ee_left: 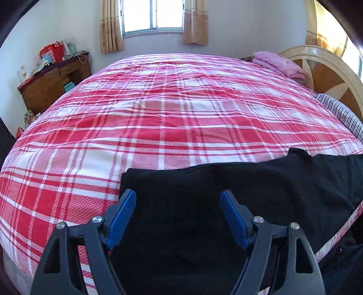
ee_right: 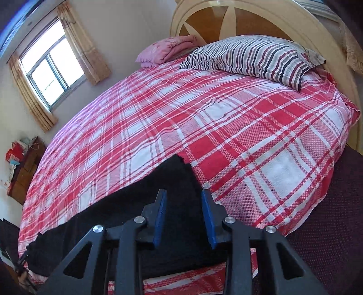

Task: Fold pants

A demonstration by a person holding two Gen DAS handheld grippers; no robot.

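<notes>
Black pants (ee_left: 204,197) lie flat along the near edge of a bed with a red and white plaid cover (ee_left: 172,113). My left gripper (ee_left: 178,197) is open wide, its blue pads over one end of the pants, holding nothing. In the right wrist view the pants (ee_right: 127,215) stretch left along the bed edge, with a pointed corner toward the bed's middle. My right gripper (ee_right: 184,195) is open to a narrower gap above the pants' right end, with nothing between the pads.
A striped pillow (ee_right: 254,56) and a folded pink blanket (ee_right: 168,50) lie by the wooden headboard (ee_right: 226,20). A wooden dresser (ee_left: 52,84) with clutter stands by the far wall under a curtained window (ee_left: 154,15). A dark maroon surface (ee_right: 329,215) lies right of the bed.
</notes>
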